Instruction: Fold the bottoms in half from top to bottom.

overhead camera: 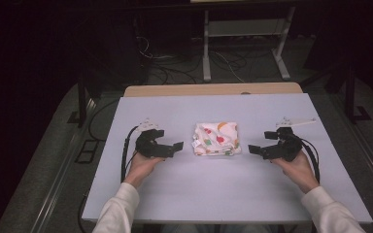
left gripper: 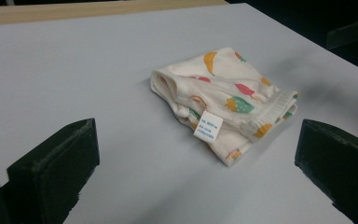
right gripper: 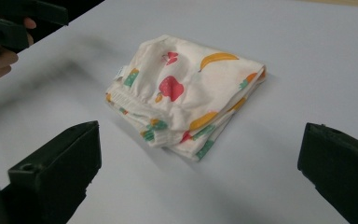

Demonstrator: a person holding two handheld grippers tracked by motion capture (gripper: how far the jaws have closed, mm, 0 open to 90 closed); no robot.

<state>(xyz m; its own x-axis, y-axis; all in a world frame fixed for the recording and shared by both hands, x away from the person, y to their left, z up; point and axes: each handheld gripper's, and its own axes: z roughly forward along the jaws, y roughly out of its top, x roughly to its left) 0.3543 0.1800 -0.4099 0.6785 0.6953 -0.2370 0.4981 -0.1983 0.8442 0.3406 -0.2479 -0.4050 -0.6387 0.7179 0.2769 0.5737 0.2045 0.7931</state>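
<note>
The folded cloth (overhead camera: 216, 139) lies in the middle of the white table (overhead camera: 184, 194), between my two grippers and touching neither. My left gripper (overhead camera: 171, 148) sits just to its left, jaws wide apart. My right gripper (overhead camera: 256, 149) sits just to its right, jaws wide apart too. The cloth is soft and cream, with fruit pictures, a stretchy band and a small white tag (left gripper: 208, 126).
</note>
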